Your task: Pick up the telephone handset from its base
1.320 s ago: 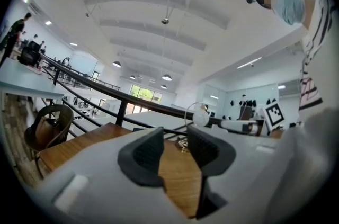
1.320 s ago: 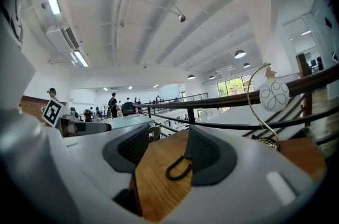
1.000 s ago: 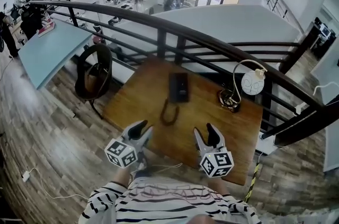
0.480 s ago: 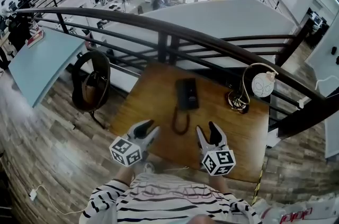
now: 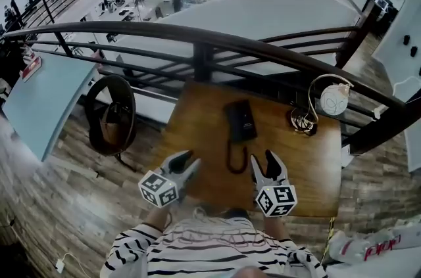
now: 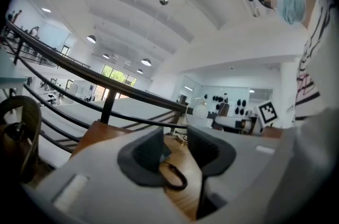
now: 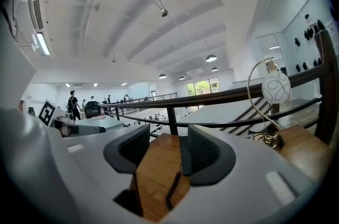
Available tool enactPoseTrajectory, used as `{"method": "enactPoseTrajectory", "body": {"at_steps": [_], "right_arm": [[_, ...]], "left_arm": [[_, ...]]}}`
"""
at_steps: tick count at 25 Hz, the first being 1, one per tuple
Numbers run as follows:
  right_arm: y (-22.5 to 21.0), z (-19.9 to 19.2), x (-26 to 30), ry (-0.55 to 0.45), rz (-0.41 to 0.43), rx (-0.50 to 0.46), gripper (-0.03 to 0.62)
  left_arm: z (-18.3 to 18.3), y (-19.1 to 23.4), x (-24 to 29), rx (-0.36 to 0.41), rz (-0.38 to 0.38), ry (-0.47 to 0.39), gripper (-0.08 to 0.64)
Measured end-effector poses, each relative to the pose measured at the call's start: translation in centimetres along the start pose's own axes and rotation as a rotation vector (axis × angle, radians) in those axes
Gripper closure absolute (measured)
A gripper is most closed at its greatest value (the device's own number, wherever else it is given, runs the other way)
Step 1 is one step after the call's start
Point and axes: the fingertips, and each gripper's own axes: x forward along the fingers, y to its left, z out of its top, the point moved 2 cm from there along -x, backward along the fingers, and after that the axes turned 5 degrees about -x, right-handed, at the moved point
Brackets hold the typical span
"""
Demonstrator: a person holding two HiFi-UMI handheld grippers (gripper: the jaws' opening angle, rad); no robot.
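Observation:
The black telephone (image 5: 240, 120) lies on the wooden table (image 5: 197, 119) with its handset on the base. Its coiled cord (image 5: 237, 158) loops toward the near edge. My left gripper (image 5: 189, 160) hovers at the table's near edge, left of the cord, open and empty. My right gripper (image 5: 263, 158) hangs just right of the cord; its jaws have just been closing a little but stand open with nothing between them. In the left gripper view the left gripper (image 6: 175, 146) frames the cord (image 6: 175, 178). Between the jaws of the right gripper (image 7: 167, 151) in its own view lies the cord (image 7: 174, 191).
A gooseneck lamp (image 5: 329, 99) with a round white shade stands at the table's far right corner. A dark metal railing (image 5: 210, 40) runs behind the table. A round black chair (image 5: 112, 115) stands left of the table on the wood floor.
Both grippers have moved forward with the person, toward the table and telephone. Their tips now reach the table's near edge, either side of the cord loop.

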Motion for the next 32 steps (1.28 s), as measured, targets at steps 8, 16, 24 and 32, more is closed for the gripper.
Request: {"method": "enactPoseTrajectory", "body": {"at_steps": [8,16,24,32], "right_arm": [[-2.2,0.1,4.2,0.027,-0.002,-0.034,0.387],[-7.2,-0.6,8.2,0.074,0.047,-0.108,0.407],[-12.6,-3.8,13.2,0.142,0.106,-0.152,0.462],[-15.6,-8.3,18.6,0.225,0.158,-0.185,0.481]], "left_arm": [[-0.1,2.9,5.0,-0.058,-0.036,0.034,0.423],[-1.0,4.1,12.4,-0.115,-0.017,0.031,0.423],[-2.8,6.9,20.6,-0.121,0.042,0.06,0.423],[-5.6,11.3,26.0,-0.162,0.121,0.116,0.423]]}}
